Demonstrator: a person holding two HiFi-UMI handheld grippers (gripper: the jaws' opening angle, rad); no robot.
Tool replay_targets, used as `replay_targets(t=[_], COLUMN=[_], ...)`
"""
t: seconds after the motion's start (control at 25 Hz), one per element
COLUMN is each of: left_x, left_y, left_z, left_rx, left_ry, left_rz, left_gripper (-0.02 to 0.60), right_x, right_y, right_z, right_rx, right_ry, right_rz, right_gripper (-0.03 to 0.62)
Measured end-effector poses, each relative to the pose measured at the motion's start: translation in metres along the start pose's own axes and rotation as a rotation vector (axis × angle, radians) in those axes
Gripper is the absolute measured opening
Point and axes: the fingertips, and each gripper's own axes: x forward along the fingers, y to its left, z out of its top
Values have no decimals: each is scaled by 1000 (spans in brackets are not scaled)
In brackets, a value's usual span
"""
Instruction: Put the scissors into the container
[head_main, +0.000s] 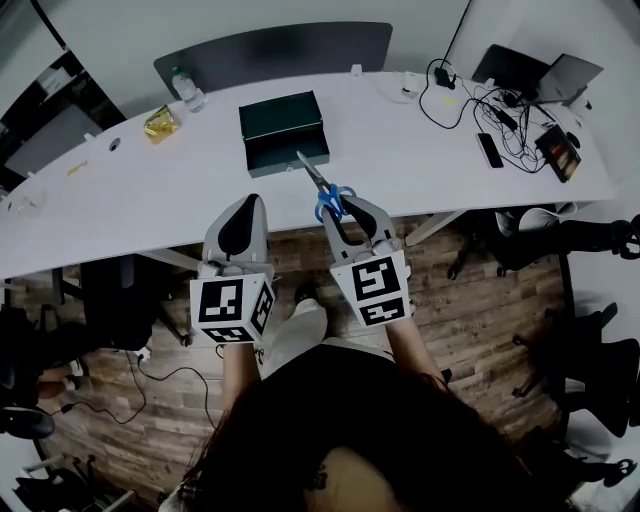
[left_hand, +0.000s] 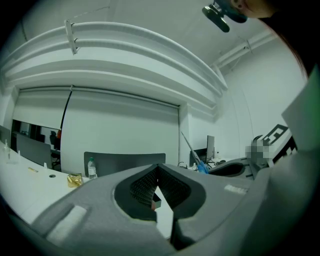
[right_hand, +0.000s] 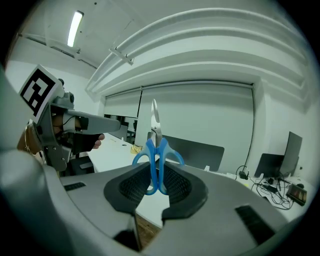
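Observation:
The blue-handled scissors are clamped by the handles in my right gripper, which is shut on them. Their blades point toward the dark green open container on the white table; the tips are just short of its front wall. In the right gripper view the scissors stand upright between the pads. My left gripper hovers over the table's near edge, left of the scissors, jaws shut with nothing in them. In the left gripper view the left gripper shows its pads meeting, and the scissors appear at right.
A water bottle and a yellow packet lie at the back left. Cables, a phone and a laptop crowd the right end. A grey panel backs the table. Office chairs stand at right.

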Motion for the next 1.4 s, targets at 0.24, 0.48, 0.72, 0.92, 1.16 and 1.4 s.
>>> replay_targets(t=[0.24, 0.48, 0.72, 0.92, 1.16, 1.4], left_x=[35, 68, 95, 112, 127, 142], left_y=[34, 59, 79, 90, 98, 110], left_z=[3, 3, 2, -5, -7, -10], left_rx=[-4, -4, -14, -22, -24, -28], left_ry=[11, 16, 15, 31, 43, 48], left_rz=[1, -29, -47, -65, -82, -74], left_gripper=[11, 11, 11, 11, 11, 11], right_x=[47, 87, 118, 139, 159, 183], right_y=[-8, -15, -24, -27, -31, -41], right_z=[9, 15, 18, 14, 9, 5], right_rx=[-11, -26, -53, -73, -147, -207], right_ry=[21, 45, 69, 100, 144, 173], right_rz=[6, -5, -27, -35, -23, 6], right_gripper=[86, 86, 86, 86, 86, 86])
